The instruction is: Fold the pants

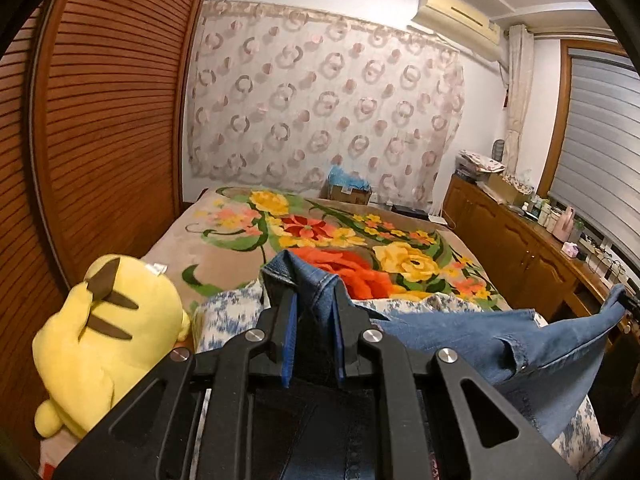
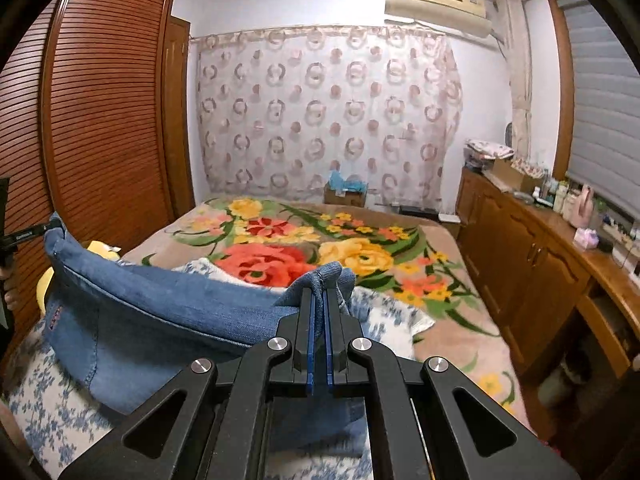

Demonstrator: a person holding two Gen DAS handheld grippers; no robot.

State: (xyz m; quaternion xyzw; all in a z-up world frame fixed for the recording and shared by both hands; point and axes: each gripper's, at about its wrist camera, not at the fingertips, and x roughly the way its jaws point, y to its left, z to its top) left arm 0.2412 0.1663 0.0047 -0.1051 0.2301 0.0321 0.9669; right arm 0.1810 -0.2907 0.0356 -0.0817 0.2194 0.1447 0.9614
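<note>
**What the two wrist views do not show clearly**

The blue denim pants (image 1: 532, 340) run under the black frame of the left gripper (image 1: 314, 300), so their lower part is hidden, and the bottom edge of the picture cuts them. In the right wrist view the far corner of the pants reaches the left rim, where only a dark piece of the left gripper is seen; its jaws are out of sight there. The white cloth with small blue flowers (image 2: 44, 408) is blurred and partly covered by the denim. The yellow plush toy (image 2: 102, 250) is almost fully hidden behind the pants in the right view. The small bottles on the brown wooden cabinet (image 1: 516, 236) are too small to tell apart.
</note>
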